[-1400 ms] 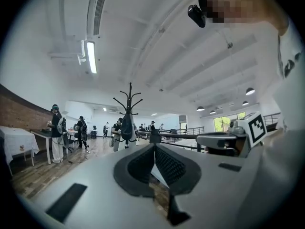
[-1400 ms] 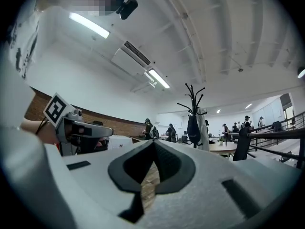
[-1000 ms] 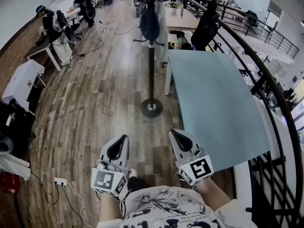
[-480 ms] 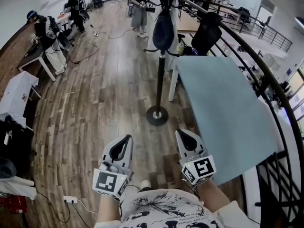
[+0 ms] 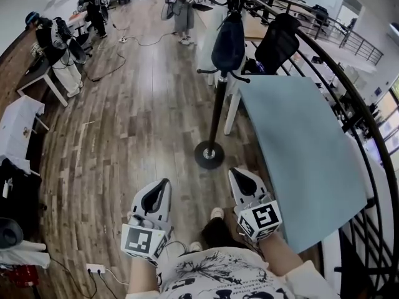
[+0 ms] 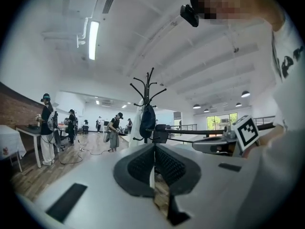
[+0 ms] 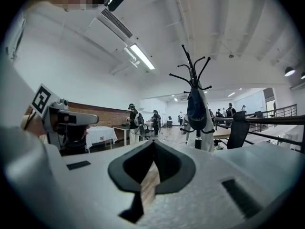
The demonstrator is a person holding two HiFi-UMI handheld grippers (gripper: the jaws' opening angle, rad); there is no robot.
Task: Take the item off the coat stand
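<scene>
Dark bag (image 5: 229,42) hangs high on the coat stand (image 5: 216,114), against the pole just under the top hooks, with a white garment (image 5: 207,39) beside it on the same stand. Nothing of the task is done yet: the bag is untouched and you stand well short of it. Your left gripper (image 5: 161,189) and right gripper (image 5: 237,178) sit low before you, near the stand's round base, each with jaws pressed together on nothing. You have yet to step in, raise a gripper, spread its jaws and lift the bag off.
</scene>
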